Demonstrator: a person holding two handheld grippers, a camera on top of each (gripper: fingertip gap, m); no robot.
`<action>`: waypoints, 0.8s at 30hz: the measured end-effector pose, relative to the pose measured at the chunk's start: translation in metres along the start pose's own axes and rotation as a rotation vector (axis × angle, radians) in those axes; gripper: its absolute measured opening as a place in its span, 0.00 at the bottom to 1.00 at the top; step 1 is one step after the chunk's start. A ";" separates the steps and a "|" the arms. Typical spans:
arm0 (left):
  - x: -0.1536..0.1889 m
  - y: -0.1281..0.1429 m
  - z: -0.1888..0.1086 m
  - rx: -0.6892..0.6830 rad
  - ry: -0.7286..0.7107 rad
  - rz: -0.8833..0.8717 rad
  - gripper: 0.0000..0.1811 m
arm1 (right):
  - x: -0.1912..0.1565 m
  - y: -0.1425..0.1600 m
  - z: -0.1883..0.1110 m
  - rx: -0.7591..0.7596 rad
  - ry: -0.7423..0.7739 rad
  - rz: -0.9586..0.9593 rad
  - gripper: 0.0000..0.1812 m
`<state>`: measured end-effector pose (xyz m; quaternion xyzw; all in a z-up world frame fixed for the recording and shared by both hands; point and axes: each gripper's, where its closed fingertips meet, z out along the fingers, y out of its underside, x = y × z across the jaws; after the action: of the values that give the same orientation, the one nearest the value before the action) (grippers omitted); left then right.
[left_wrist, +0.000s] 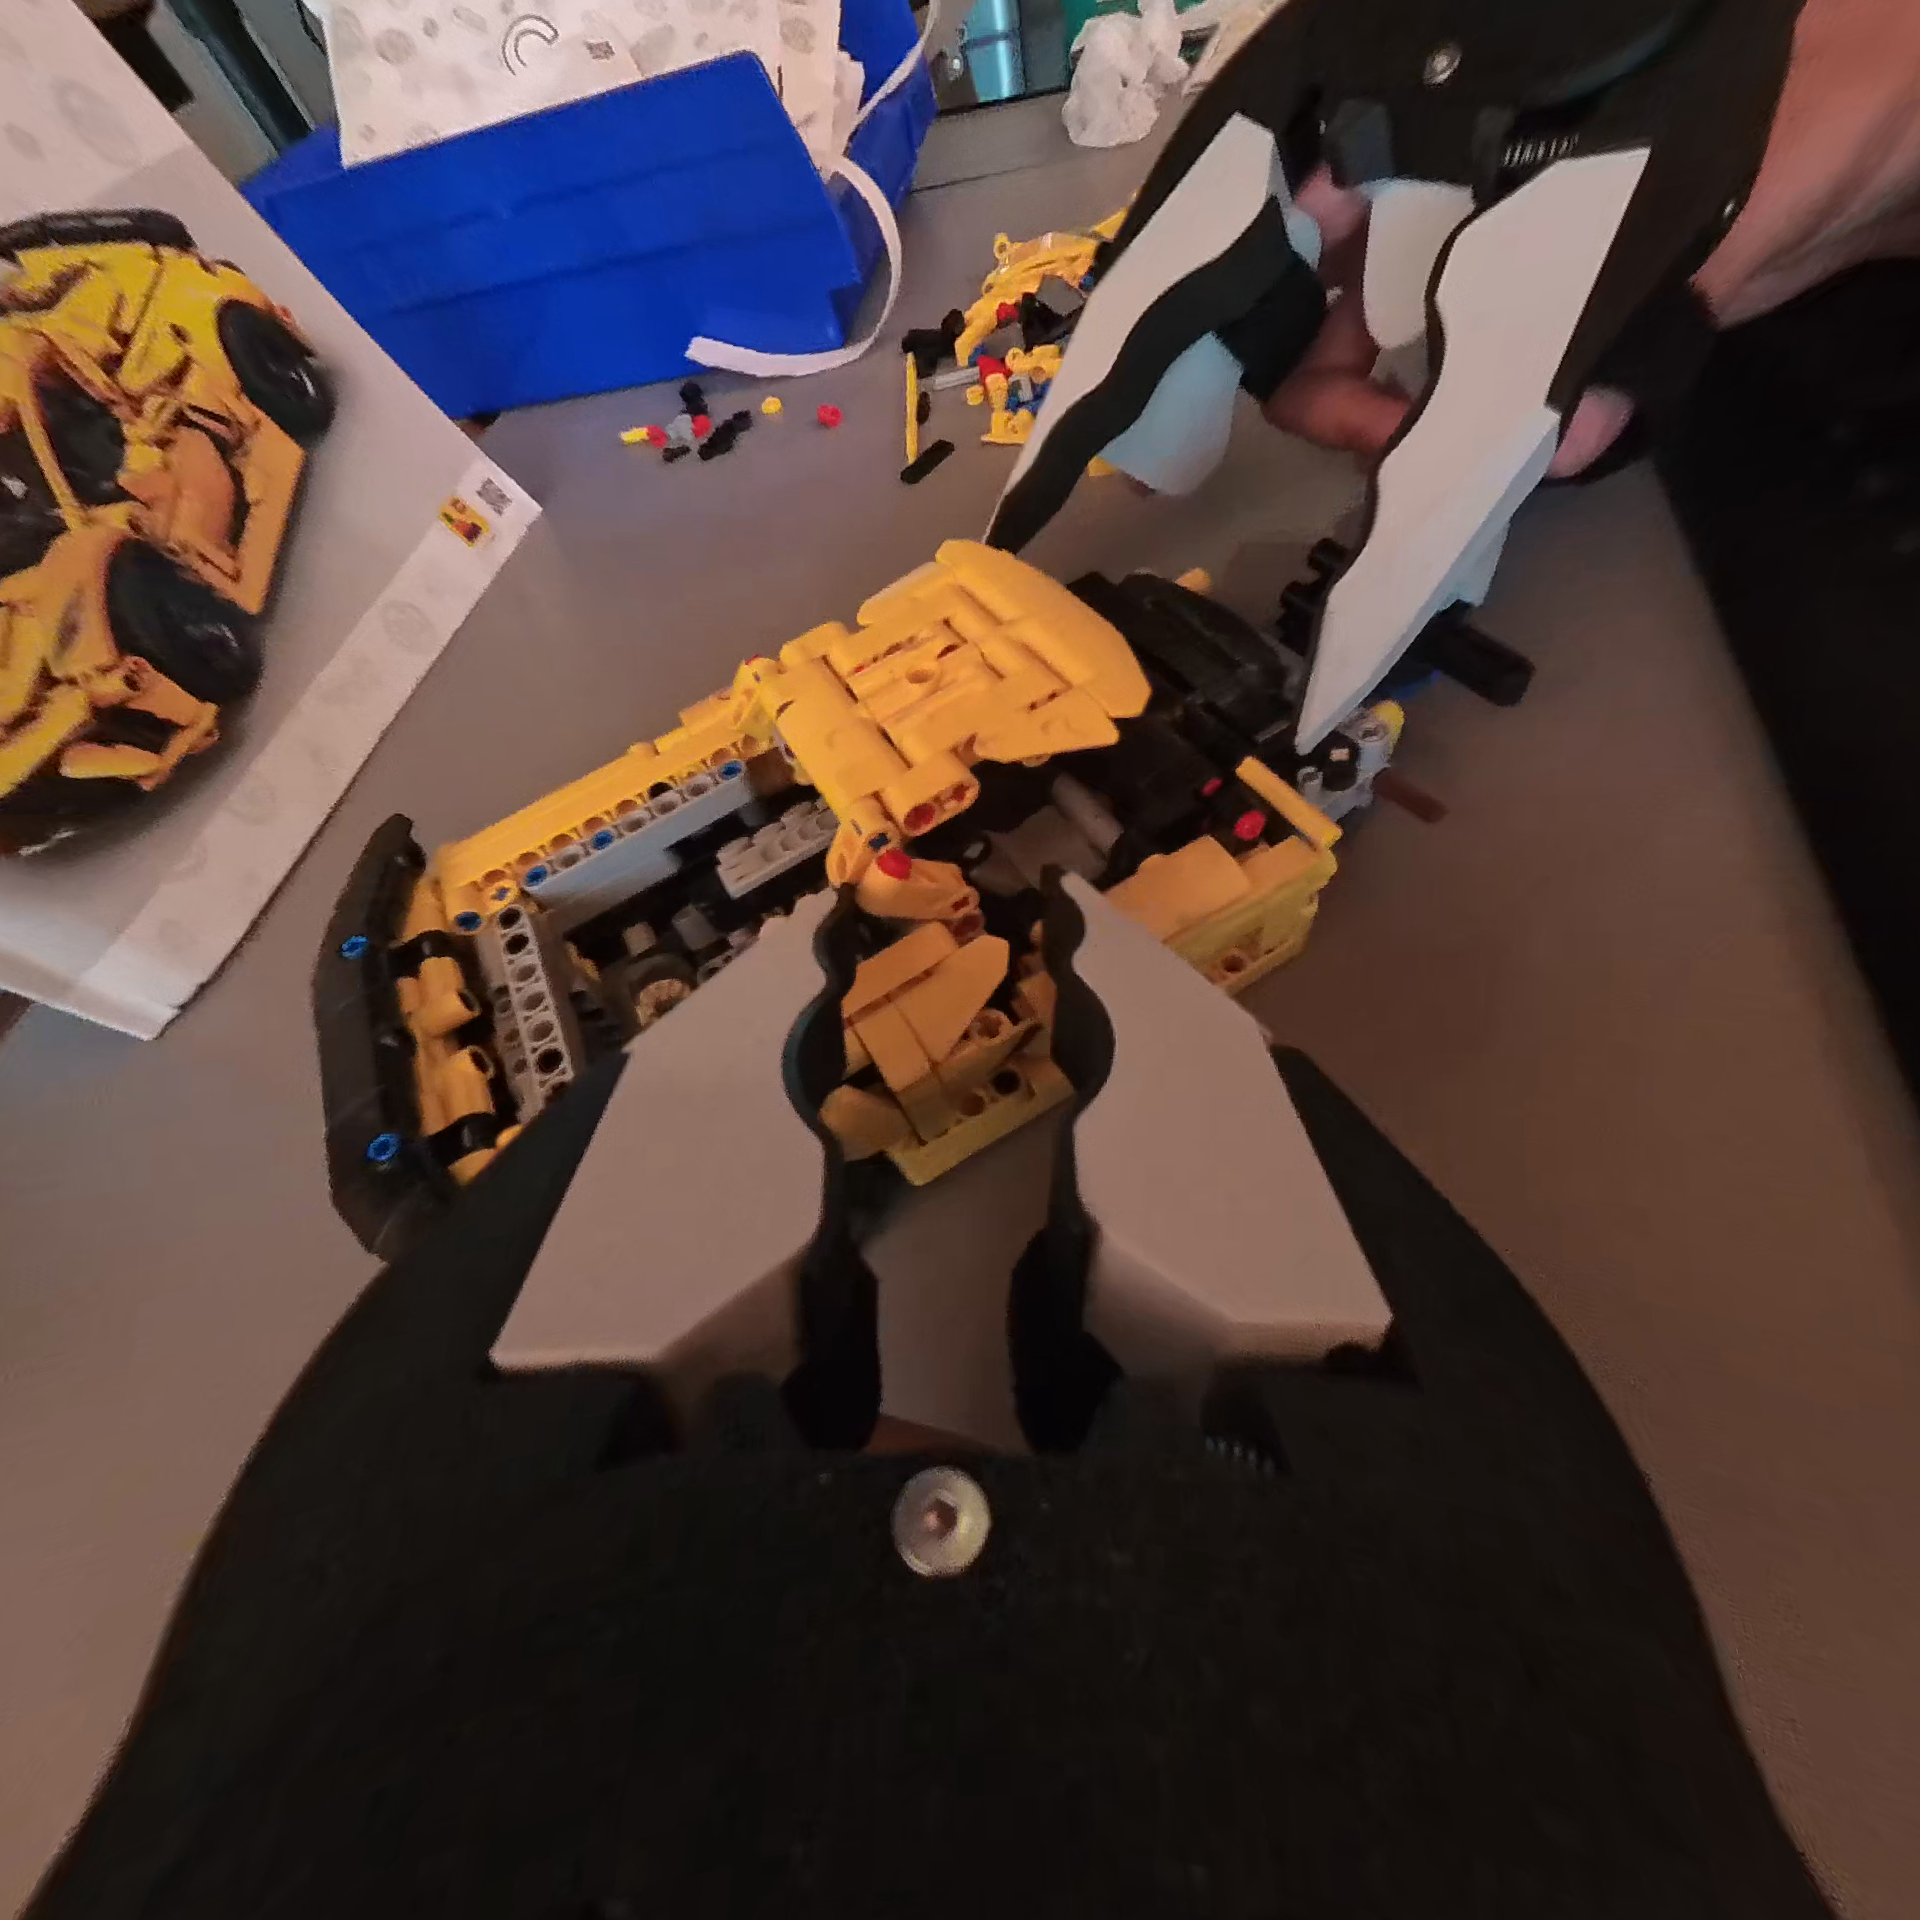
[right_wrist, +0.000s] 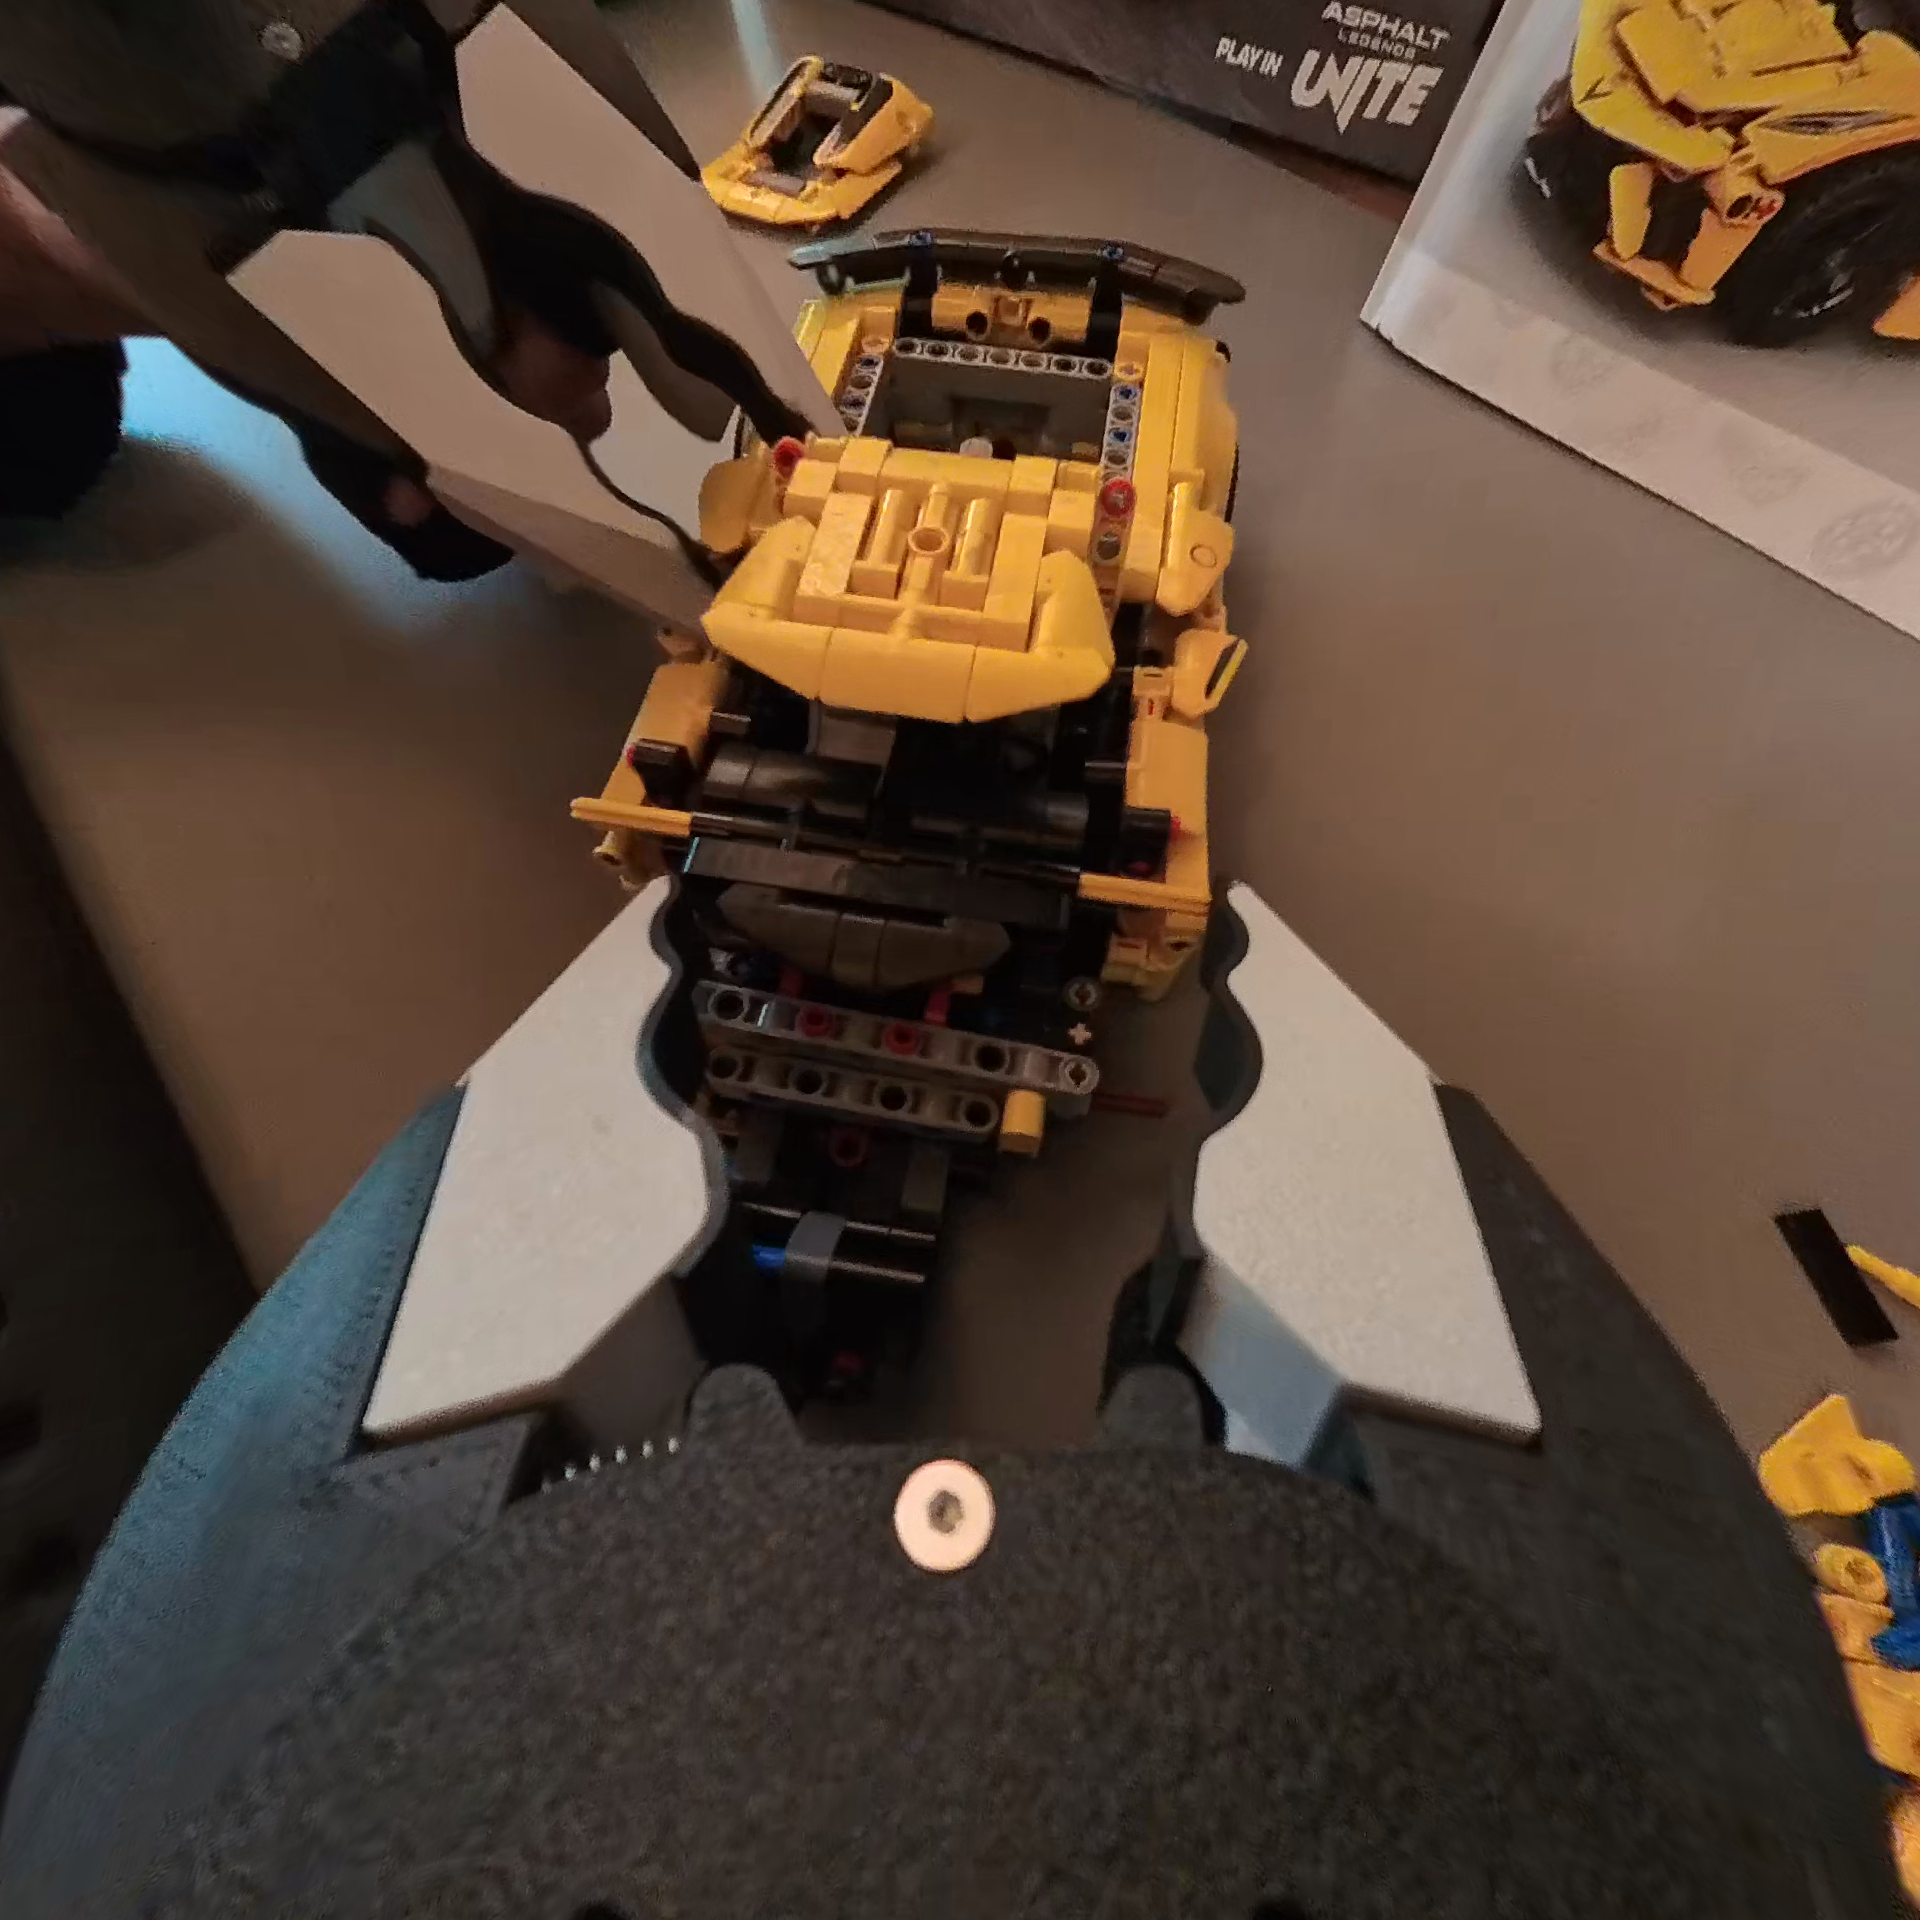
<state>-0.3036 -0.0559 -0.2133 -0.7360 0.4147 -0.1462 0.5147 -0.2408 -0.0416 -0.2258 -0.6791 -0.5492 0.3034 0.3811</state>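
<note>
Two grippers set at a half-built yellow brick car (right_wrist: 935, 644), left gripper (left_wrist: 940, 914) clamped on its side panel (left_wrist: 935, 1039), right gripper (right_wrist: 945, 914) spread wide around its black front end.

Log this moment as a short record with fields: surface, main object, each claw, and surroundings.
surface: grey table
main object: partly built yellow brick car, black rear wing attached, chassis beams exposed at the other end
left claw: jaws closed around a yellow side panel section of the car
right claw: open, straddling the car's bare dark chassis end
surroundings: blue bin, car box, loose small pieces, separate yellow sub-assembly
</note>
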 end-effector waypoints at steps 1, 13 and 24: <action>-0.001 0.000 0.000 -0.003 -0.010 -0.001 0.19 | 0.000 -0.001 0.001 -0.007 -0.001 0.005 0.53; -0.005 0.001 0.001 0.014 -0.124 0.031 0.18 | -0.006 0.001 0.006 -0.047 0.082 0.049 0.59; -0.006 0.001 0.002 0.007 -0.147 0.028 0.14 | -0.001 0.003 0.006 -0.087 0.121 -0.019 0.55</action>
<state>-0.3060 -0.0497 -0.2135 -0.7372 0.3857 -0.0860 0.5481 -0.2443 -0.0420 -0.2314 -0.7069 -0.5442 0.2340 0.3866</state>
